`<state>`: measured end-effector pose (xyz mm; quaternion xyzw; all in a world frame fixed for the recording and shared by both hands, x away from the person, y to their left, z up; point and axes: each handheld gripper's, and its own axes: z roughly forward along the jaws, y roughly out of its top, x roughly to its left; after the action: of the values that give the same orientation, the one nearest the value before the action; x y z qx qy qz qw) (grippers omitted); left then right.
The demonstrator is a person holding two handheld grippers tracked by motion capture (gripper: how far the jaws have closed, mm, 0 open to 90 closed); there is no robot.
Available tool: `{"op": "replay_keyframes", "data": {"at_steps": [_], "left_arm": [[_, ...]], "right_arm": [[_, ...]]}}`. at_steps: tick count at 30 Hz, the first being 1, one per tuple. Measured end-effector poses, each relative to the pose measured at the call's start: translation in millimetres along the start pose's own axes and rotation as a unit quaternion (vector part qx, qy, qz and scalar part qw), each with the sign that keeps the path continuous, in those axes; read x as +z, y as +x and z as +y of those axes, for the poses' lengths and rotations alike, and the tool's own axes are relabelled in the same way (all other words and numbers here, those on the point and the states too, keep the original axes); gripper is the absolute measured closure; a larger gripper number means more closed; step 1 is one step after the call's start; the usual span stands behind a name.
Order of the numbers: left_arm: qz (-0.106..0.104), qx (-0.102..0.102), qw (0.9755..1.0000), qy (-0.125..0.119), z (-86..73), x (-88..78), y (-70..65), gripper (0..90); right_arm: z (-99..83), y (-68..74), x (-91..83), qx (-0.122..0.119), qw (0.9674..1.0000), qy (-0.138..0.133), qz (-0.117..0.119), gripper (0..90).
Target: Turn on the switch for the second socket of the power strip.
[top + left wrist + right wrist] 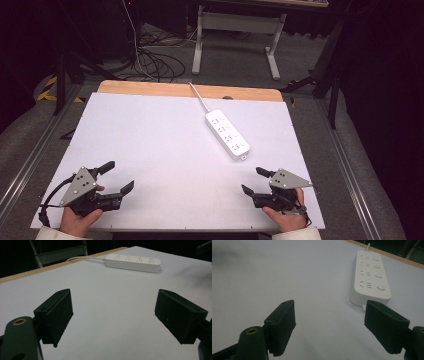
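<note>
Dark floor with tangled cables and a white metal frame (pixel 235 35) lies beyond a table (pixel 150 130) covered in plain white, with a strip of bare wood along its far edge. On the white surface, right of centre and toward the far side, lies a white power strip (pixel 227 135) with four sockets, set at a slant. Its white cord (pixel 198 96) runs off over the wooden edge.

At the near edge a person's two hands each hold a black gripper topped by a grey three-cornered plate. The left gripper (pixel 117 177) sits at the near left corner, jaws spread wide and released, nothing between them. The right gripper (pixel 252 181) sits at the near right corner, jaws likewise spread apart and holding nothing. Both rest well apart from the strip.

From the left gripper view, the strip (pixel 132 263) lies far ahead, lengthwise across the view, beyond the open jaws. From the right gripper view, the strip (pixel 370 277) lies closer, ahead and to the right, its near end just above the right-hand jaw.
</note>
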<state>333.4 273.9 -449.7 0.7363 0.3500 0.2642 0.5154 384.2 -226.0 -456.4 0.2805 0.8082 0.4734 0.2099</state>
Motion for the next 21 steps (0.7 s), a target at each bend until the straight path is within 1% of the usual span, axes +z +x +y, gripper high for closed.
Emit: {"op": "replay_keyframes", "data": {"at_steps": [2, 4, 5, 7, 8, 9, 10, 11, 12, 13, 14, 15, 16, 18, 19, 20, 21], "left_arm": [[0.000, 0.000, 1.0000, -0.002, -0.1, -0.2, -0.2, 15.2], [0.001, 0.001, 1.0000, -0.003, 0.4, -1.0, 0.1, 15.3], [0.002, 0.002, 1.0000, -0.004, 0.7, -1.5, 0.4, 15.3], [0.004, 0.002, 1.0000, -0.004, 0.9, -2.4, 0.3, 15.3], [0.004, 0.003, 1.0000, -0.003, 0.9, -2.8, 0.5, 15.3], [0.004, 0.003, 1.0000, -0.003, 0.9, -2.9, 0.6, 15.3], [0.005, 0.003, 1.0000, -0.003, 0.8, -3.0, 0.6, 15.3], [0.005, 0.002, 1.0000, -0.004, 0.7, -2.9, 0.7, 15.3], [0.005, 0.001, 1.0000, -0.006, 0.9, -3.0, 0.7, 15.4], [0.004, 0.001, 1.0000, -0.005, 1.1, -3.4, 0.8, 15.5], [0.003, 0.001, 1.0000, -0.006, 1.0, -3.5, 0.9, 15.5], [0.003, 0.001, 1.0000, -0.006, 1.0, -3.5, 0.9, 15.5], [0.004, 0.000, 1.0000, -0.007, 0.9, -3.5, 0.8, 15.5], [0.004, 0.002, 1.0000, -0.007, 0.8, -3.8, 1.1, 15.5], [0.005, 0.000, 1.0000, -0.006, 0.9, -4.0, 1.2, 15.5], [0.004, 0.001, 1.0000, -0.006, 1.0, -4.3, 1.5, 15.5], [0.004, 0.002, 1.0000, -0.006, 1.1, -4.5, 1.7, 15.5]], "right_arm": [[0.4, 0.0, -0.3, -0.001, 1.0000, 0.000, -0.002, 25.3], [2.0, -0.1, -0.7, 0.004, 1.0000, -0.002, -0.001, 27.1], [5.2, -1.0, -0.1, 0.005, 1.0000, 0.003, -0.005, 29.4], [6.6, -1.2, 0.3, 0.007, 0.9999, 0.005, -0.006, 30.5], [10.8, -2.4, 0.7, 0.011, 0.9998, 0.013, -0.005, 34.0], [12.1, -3.0, 0.9, 0.011, 0.9998, 0.014, -0.001, 36.2], [13.9, -3.4, 1.4, 0.012, 0.9998, 0.017, 0.005, 36.2], [13.9, -3.4, 1.4, 0.012, 0.9998, 0.017, 0.005, 36.2], [15.8, -3.7, 2.3, 0.011, 0.9996, 0.022, 0.010, 37.3], [18.4, -3.4, 3.2, 0.006, 0.9995, 0.026, 0.016, 40.5], [22.6, -2.8, 4.2, -0.003, 0.9995, 0.026, 0.016, 42.5], [22.6, -2.8, 4.2, -0.003, 0.9995, 0.026, 0.016, 42.5], [29.3, -3.1, 5.1, -0.007, 0.9995, 0.027, 0.012, 42.8], [34.5, -4.3, 5.8, -0.009, 0.9995, 0.027, 0.010, 43.0], [34.5, -4.3, 5.8, -0.009, 0.9995, 0.027, 0.010, 43.0], [40.7, -7.0, 6.7, -0.006, 0.9994, 0.032, 0.009, 43.0], [40.7, -7.0, 6.7, -0.006, 0.9994, 0.032, 0.009, 43.0]]}}
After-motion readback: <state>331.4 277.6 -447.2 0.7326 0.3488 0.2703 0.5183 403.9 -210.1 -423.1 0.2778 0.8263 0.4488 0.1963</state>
